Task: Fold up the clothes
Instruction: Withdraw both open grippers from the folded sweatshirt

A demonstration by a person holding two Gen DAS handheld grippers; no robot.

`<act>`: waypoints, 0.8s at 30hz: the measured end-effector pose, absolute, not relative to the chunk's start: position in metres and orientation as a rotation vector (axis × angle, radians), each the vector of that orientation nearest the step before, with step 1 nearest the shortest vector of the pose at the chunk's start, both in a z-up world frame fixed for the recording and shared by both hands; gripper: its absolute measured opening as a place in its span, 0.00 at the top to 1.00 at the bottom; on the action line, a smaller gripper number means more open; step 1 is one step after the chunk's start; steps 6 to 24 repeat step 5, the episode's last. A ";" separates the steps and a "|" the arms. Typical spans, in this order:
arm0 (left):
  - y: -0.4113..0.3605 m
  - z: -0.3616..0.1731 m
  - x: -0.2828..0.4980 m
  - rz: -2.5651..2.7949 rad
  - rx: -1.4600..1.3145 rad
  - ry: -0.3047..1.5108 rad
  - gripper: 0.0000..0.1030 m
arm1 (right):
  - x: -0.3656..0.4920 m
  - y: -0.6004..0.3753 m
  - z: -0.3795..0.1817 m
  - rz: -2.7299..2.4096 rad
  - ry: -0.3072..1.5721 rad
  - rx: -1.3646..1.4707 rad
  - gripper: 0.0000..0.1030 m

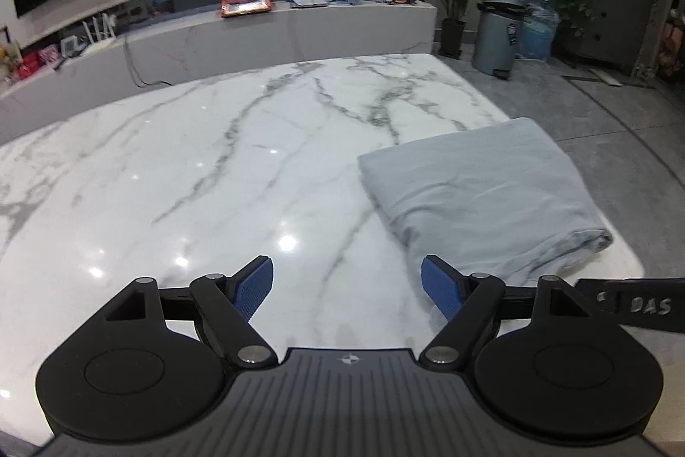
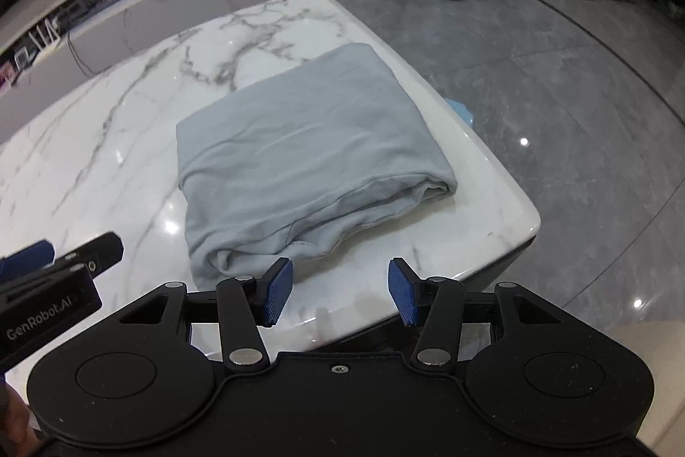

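Observation:
A light grey garment (image 2: 308, 153) lies folded into a thick rectangle on the white marble table (image 2: 107, 140), near the table's right edge. It also shows in the left wrist view (image 1: 479, 195) at the right. My left gripper (image 1: 346, 290) is open and empty, above the table, just left of the garment's near corner. My right gripper (image 2: 340, 294) is open and empty, above the table's near edge, just in front of the garment's bunched near edge. The left gripper's body (image 2: 47, 285) shows at the left of the right wrist view.
A long marble TV bench (image 1: 278, 28) with boxes and a picture stands behind the table. A grey bin (image 1: 498, 33), a water bottle and potted plants stand on the grey tiled floor (image 2: 578, 93) to the right. A blue object (image 2: 460, 110) pokes out under the table's right edge.

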State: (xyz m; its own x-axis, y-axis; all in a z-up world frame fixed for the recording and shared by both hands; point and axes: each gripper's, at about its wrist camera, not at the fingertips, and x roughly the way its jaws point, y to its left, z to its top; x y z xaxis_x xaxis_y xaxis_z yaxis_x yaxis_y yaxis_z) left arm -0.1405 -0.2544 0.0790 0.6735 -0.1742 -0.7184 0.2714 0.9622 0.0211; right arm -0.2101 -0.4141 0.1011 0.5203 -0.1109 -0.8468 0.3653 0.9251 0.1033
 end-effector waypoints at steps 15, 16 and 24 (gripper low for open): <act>-0.256 0.080 -0.143 -0.263 0.136 0.788 0.24 | -0.209 -0.412 0.101 -0.293 0.986 0.274 0.53; -0.256 0.080 -0.143 -0.263 0.136 0.788 0.24 | -0.209 -0.412 0.101 -0.293 0.986 0.274 0.53; -0.256 0.080 -0.143 -0.263 0.136 0.788 0.24 | -0.209 -0.412 0.101 -0.293 0.986 0.274 0.53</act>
